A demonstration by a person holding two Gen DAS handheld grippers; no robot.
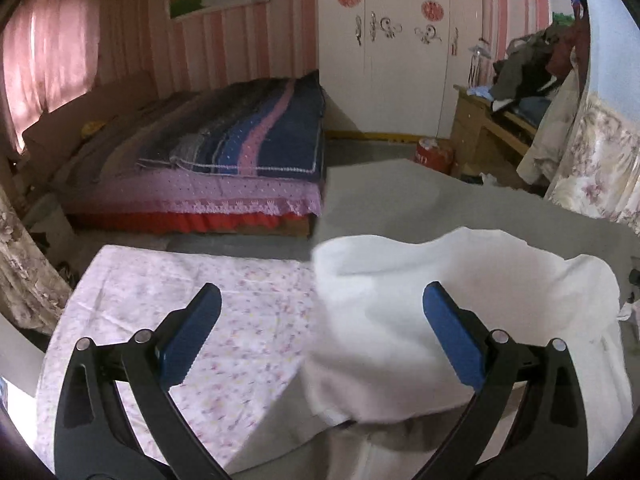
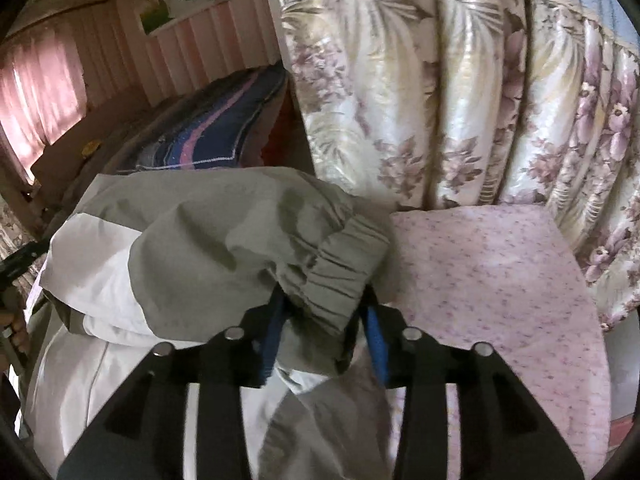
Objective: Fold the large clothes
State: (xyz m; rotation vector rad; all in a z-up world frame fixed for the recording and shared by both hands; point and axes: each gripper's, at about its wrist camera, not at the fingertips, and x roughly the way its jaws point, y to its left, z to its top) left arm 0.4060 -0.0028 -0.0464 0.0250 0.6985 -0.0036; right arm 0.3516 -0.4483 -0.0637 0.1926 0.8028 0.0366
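Bed (image 1: 224, 196) w/ striped blanket (image 1: 256, 136), white wardrobe (image 1: 400, 60), floral curtain (image 2: 440, 100), pink curtains (image 1: 48, 52).

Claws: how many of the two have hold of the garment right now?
1. The right claw is closed on the grey elastic cuff of the grey-and-white garment. The left claw stands open above the floral sheet, gripping nothing.

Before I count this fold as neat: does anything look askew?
Yes. The jacket is bunched, not flat: the right gripper pinches its gathered grey cuff, and white fabric billows up over the floral sheet.
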